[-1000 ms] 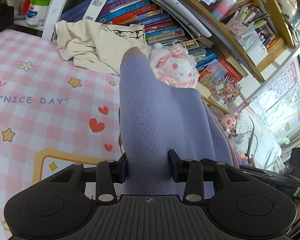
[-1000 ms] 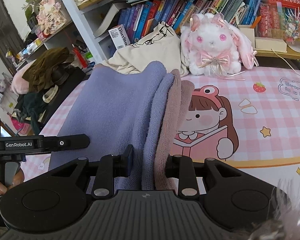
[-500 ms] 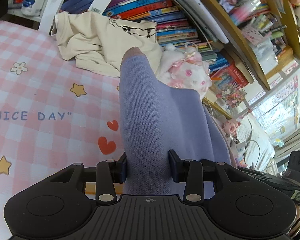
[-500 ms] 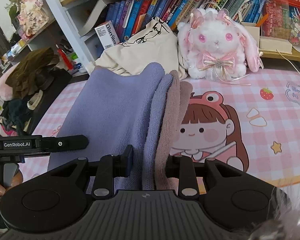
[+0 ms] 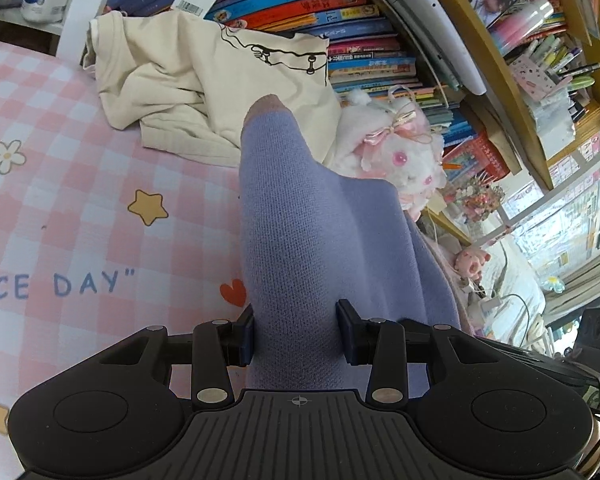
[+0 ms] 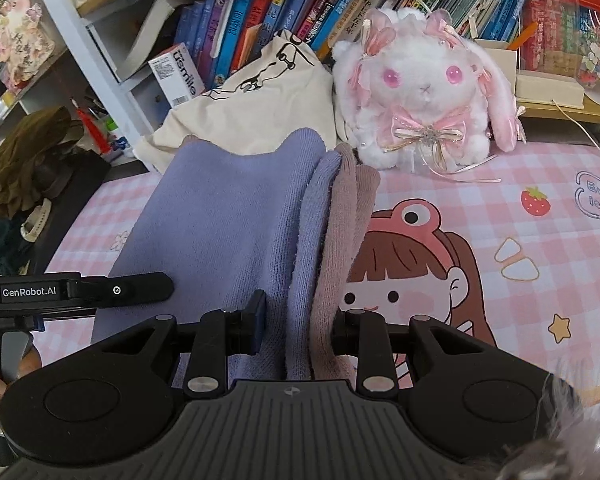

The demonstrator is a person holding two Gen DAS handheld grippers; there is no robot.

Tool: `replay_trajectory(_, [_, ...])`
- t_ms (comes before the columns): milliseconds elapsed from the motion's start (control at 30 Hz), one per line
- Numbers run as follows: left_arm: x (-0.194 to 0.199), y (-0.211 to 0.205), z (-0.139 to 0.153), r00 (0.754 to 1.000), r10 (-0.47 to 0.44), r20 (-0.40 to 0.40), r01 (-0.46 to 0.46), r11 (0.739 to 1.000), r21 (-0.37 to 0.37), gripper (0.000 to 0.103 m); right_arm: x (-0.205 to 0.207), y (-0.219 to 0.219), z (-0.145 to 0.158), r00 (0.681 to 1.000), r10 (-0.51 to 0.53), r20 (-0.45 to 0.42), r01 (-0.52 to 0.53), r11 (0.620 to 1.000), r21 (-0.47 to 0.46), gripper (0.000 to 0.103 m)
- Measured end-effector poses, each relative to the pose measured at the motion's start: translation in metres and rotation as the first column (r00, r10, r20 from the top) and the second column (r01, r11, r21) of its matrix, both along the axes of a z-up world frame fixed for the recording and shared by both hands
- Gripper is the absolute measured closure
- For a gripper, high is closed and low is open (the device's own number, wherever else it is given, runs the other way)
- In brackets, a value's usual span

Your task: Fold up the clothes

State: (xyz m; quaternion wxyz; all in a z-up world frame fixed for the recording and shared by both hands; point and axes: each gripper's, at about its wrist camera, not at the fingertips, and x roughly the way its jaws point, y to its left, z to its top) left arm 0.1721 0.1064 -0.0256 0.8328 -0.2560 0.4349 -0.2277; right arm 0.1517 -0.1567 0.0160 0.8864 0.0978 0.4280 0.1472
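A folded lavender knit garment (image 5: 312, 240) with a mauve-pink inner layer is held off the pink checked table cover (image 5: 60, 208). My left gripper (image 5: 296, 334) is shut on one end of it. In the right wrist view the same garment (image 6: 228, 232) hangs in folds, lavender and mauve layers side by side, and my right gripper (image 6: 298, 330) is shut on its other end. The left gripper's body (image 6: 84, 292) shows at the left of that view, beside the cloth.
A crumpled cream shirt (image 5: 204, 76) lies at the back against the bookshelf (image 5: 320, 8); it also shows in the right wrist view (image 6: 256, 108). A white and pink plush rabbit (image 6: 420, 92) sits next to it. Dark clothes (image 6: 24, 152) pile at the left.
Both grippers have carried the garment forward toward the bookshelf and the cream shirt. The grips have not changed.
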Motion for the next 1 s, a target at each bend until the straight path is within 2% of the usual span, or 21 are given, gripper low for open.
replay_trajectory(633, [0.031, 0.018, -0.023, 0.998, 0.045, -0.047, -0.045, 0.999, 0.009, 0.064, 0.043, 0.016, -0.023, 0.999, 0.025, -0.033, -0.025, 1.000, -0.001, 0.076])
replay_trajectory(733, [0.037, 0.019, -0.035, 0.994, 0.066, -0.085, -0.064, 0.997, 0.032, 0.061, 0.049, 0.017, -0.037, 0.998, 0.021, -0.052, -0.022, 1.000, -0.001, 0.073])
replay_trajectory(767, [0.037, 0.019, -0.039, 0.992, 0.075, -0.098, -0.070, 0.996, 0.052, 0.056, 0.050, 0.017, -0.042, 0.998, 0.013, -0.067, -0.013, 1.000, 0.002, 0.070])
replay_trajectory(867, [0.025, 0.021, -0.032, 0.996, 0.071, -0.055, -0.067, 0.995, 0.073, 0.057, 0.041, 0.010, -0.047, 0.998, -0.013, -0.067, 0.013, 1.000, 0.006, 0.060])
replay_trajectory(967, [0.004, 0.031, -0.025, 0.998, 0.059, 0.000, -0.058, 0.995, 0.076, 0.061, 0.020, -0.005, -0.042, 0.997, -0.022, -0.074, 0.025, 0.999, 0.046, 0.058])
replay_trajectory(1000, [-0.002, 0.035, -0.027, 0.998, 0.061, -0.010, -0.060, 0.996, 0.059, 0.061, 0.014, -0.011, -0.042, 0.996, -0.033, -0.089, 0.039, 0.997, 0.069, 0.058])
